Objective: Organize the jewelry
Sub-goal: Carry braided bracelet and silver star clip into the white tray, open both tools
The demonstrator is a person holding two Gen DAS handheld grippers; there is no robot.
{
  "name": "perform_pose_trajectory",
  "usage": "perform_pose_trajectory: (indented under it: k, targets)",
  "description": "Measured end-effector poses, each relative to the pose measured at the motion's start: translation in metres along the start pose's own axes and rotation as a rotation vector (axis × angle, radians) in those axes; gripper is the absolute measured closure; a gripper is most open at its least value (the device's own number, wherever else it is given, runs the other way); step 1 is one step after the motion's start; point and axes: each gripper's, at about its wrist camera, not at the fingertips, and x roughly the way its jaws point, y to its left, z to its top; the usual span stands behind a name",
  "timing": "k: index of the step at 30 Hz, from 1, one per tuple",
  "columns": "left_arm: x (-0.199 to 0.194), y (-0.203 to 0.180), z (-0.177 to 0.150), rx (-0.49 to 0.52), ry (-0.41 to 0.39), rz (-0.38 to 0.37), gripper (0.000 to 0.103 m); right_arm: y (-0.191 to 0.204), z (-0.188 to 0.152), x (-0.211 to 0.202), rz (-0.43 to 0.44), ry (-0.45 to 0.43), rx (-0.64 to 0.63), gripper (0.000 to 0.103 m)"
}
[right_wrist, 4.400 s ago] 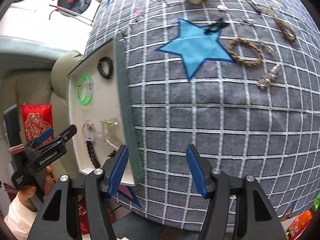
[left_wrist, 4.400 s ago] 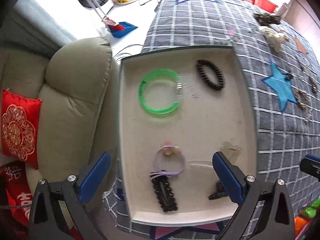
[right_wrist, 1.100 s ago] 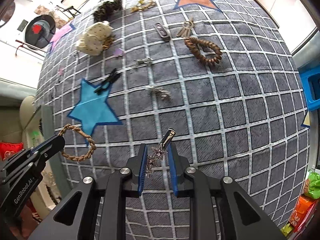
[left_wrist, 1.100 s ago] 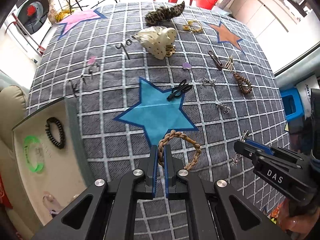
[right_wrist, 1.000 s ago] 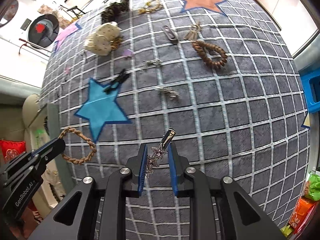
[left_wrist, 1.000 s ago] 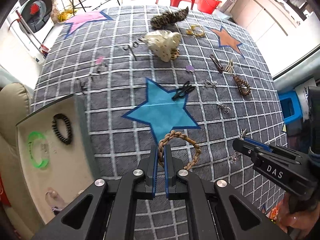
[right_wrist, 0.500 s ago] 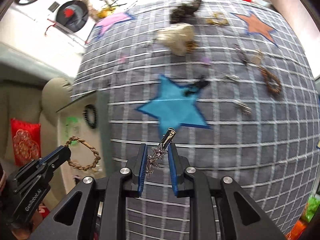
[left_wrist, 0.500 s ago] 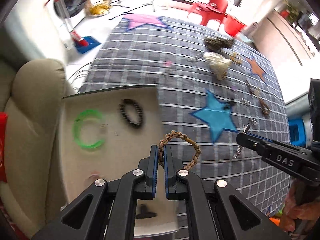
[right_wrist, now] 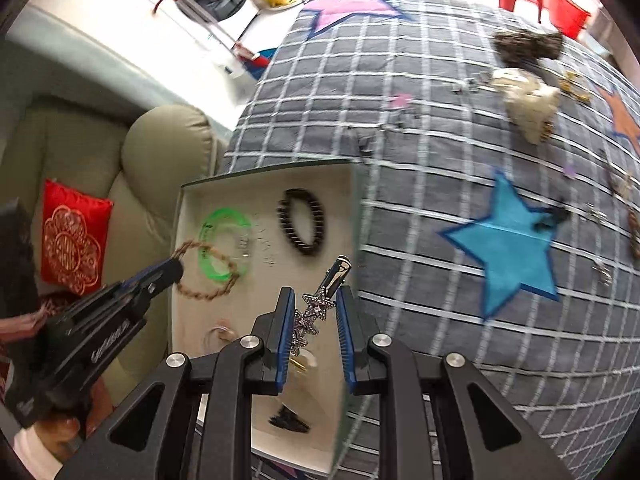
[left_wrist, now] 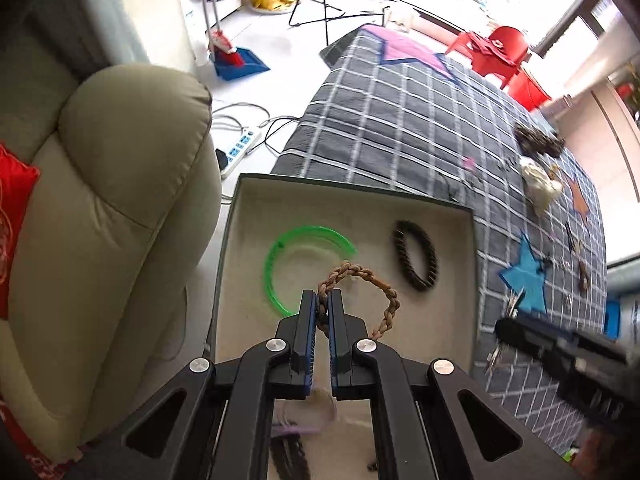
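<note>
- Both loads had been carried from the checked cloth (left_wrist: 400,128) to over the tray (left_wrist: 236,216).
- The left gripper (left_wrist: 323,300) was clenched on the braided bracelet (left_wrist: 372,276).
- The right gripper (right_wrist: 313,312) was grasping the star hair clip (right_wrist: 316,308), so release seemed next.

The near end of the tray (left_wrist: 226,256) was hidden behind the left hand-held gripper (left_wrist: 323,300). A black hair clip (left_wrist: 289,458) there was cut by the bottom edge. Small trinkets (right_wrist: 600,216) on the blanket (right_wrist: 420,128) were too blurred to tell.
</note>
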Motion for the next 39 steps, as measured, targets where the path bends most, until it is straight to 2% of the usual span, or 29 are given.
perform_pose_trajectory:
  k: [7, 13, 24, 28, 30, 32, 39]
  targets:
    - [0.035, 0.011, 0.011, -0.004, 0.032, 0.023, 0.096, 0.017, 0.002, 0.037, -0.014, 0.059, -0.023, 0.08]
    - [0.046, 0.011, 0.008, 0.017, 0.042, 0.065, 0.096, 0.018, 0.003, 0.058, -0.038, 0.097, -0.028, 0.08]
    - [0.05, 0.01, 0.005, 0.033, 0.064, 0.091, 0.095, 0.017, 0.0, 0.083, -0.044, 0.148, -0.025, 0.079]
    - [0.051, 0.009, 0.006, 0.037, 0.068, 0.098, 0.095, 0.017, -0.001, 0.083, -0.035, 0.162, -0.019, 0.077]
    - [0.051, 0.007, 0.006, 0.044, 0.063, 0.11, 0.095, 0.017, 0.001, 0.083, -0.028, 0.158, -0.02, 0.068]
    - [0.05, 0.005, 0.006, 0.047, 0.057, 0.118, 0.095, 0.015, 0.001, 0.075, -0.016, 0.143, -0.024, 0.064]
    - [0.046, 0.004, 0.003, 0.051, 0.049, 0.119, 0.095, 0.009, 0.001, 0.038, 0.022, 0.079, -0.009, 0.064]
